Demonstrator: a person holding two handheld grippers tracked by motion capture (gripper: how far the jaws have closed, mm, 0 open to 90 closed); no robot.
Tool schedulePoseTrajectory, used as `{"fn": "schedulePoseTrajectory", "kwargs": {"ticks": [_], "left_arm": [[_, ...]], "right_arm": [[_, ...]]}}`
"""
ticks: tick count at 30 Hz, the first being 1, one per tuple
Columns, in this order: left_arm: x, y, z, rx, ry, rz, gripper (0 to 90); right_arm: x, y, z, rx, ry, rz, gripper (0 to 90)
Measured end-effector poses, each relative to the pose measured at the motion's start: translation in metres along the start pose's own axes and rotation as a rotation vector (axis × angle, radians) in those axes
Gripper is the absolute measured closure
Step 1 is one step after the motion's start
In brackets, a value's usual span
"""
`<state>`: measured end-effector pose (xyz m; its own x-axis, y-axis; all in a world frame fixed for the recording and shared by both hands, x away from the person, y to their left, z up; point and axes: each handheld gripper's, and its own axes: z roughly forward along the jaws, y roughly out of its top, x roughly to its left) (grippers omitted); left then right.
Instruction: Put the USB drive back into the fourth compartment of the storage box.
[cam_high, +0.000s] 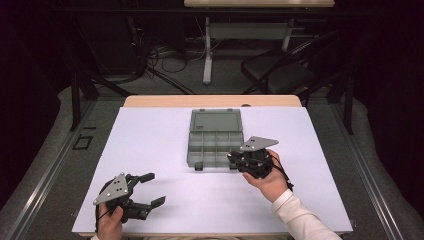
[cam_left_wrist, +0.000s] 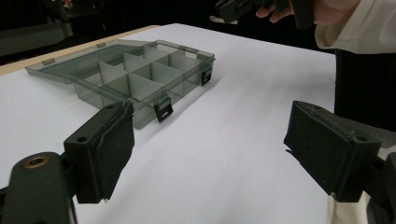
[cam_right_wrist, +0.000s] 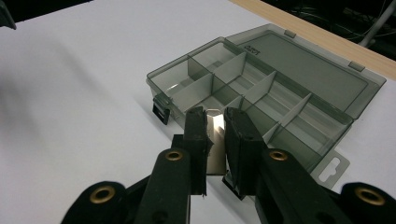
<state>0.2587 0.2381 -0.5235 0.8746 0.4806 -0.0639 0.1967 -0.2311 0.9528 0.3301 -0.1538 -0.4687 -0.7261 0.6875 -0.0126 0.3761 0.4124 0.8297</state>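
White table (cam_high: 150, 145) in a dark room. Open box (cam_high: 215, 145) in the middle, lid flat behind. Right gripper (cam_right_wrist: 215, 122) pinching a thin divider (cam_right_wrist: 215, 140) at the box's near edge. Left gripper (cam_high: 150, 189) spread wide, holding nothing, waiting near. Most dividers in place, probably one left.

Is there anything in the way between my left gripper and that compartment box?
Nothing visible does. The left gripper sits open at the near edge, and just white table lies between it and the open box.
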Motion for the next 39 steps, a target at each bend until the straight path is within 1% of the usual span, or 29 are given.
{"fn": "schedulePoseTrajectory", "kwargs": {"ticks": [12,17,21,29,34,39], "left_arm": [[0.000,0.000,0.000,0.001,-0.002,-0.003,15.8],[0.000,0.000,0.000,0.002,-0.004,-0.002,15.8],[0.000,0.000,0.000,0.002,-0.004,-0.002,15.8],[0.000,0.000,0.000,0.002,-0.005,0.001,15.8],[0.000,0.000,0.000,0.002,-0.006,0.000,15.8],[0.000,0.000,0.000,0.002,-0.007,0.003,15.8]], "right_arm": [[-0.013,0.010,0.000,0.003,-0.022,0.013,79.4],[-0.018,0.016,0.001,0.000,-0.040,0.007,79.4],[-0.023,0.019,0.003,-0.001,-0.057,0.015,79.4],[-0.036,0.026,0.011,0.008,-0.078,0.027,79.4],[-0.043,0.029,0.019,0.024,-0.091,0.032,79.4],[-0.047,0.031,0.028,0.048,-0.104,0.027,79.4]]}}
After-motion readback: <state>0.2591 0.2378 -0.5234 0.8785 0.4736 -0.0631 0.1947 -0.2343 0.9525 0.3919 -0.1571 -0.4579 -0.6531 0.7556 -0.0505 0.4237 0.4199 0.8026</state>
